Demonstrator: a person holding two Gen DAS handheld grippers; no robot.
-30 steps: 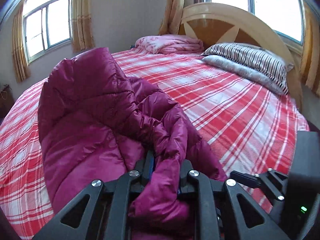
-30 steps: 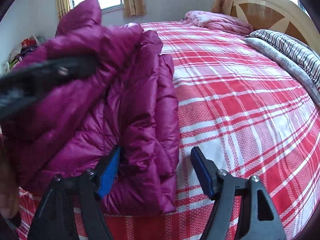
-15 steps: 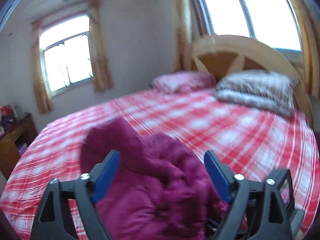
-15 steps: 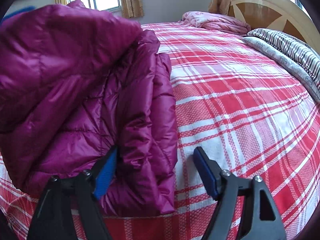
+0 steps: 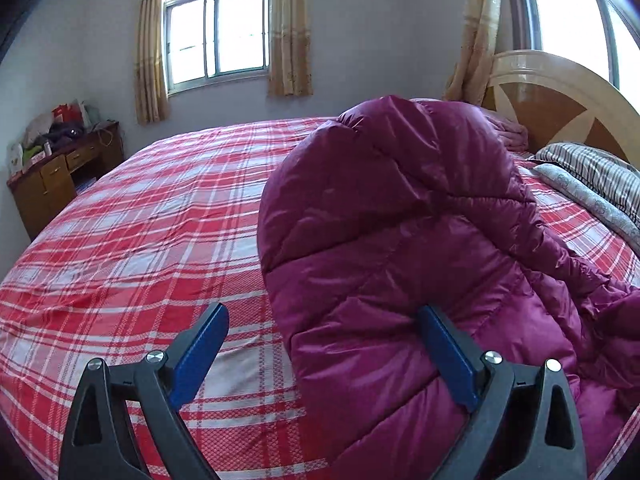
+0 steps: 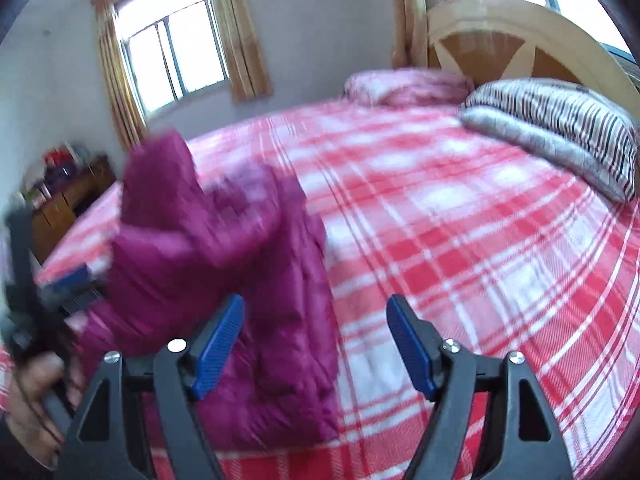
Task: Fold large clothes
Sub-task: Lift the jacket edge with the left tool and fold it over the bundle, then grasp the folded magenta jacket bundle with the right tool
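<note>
A magenta puffy jacket lies bunched on the red plaid bed. My left gripper hovers over the jacket's near left edge. Its jaws are opening, and that edge lies under the gap with neither blue pad pressing on it. In the blurred right wrist view the jacket is a heap at the left. My right gripper stands open above the jacket's right edge and the sheet, holding nothing. A person's hand holds the left gripper's body at the far left edge.
A wooden headboard and striped pillows are at the right. A pink folded blanket lies by the headboard. A cluttered wooden desk stands left of the bed under a curtained window.
My left gripper let go of the jacket fold, opened wide and swung to the jacket's left side. My right gripper rose and tilted up from the jacket's edge.
</note>
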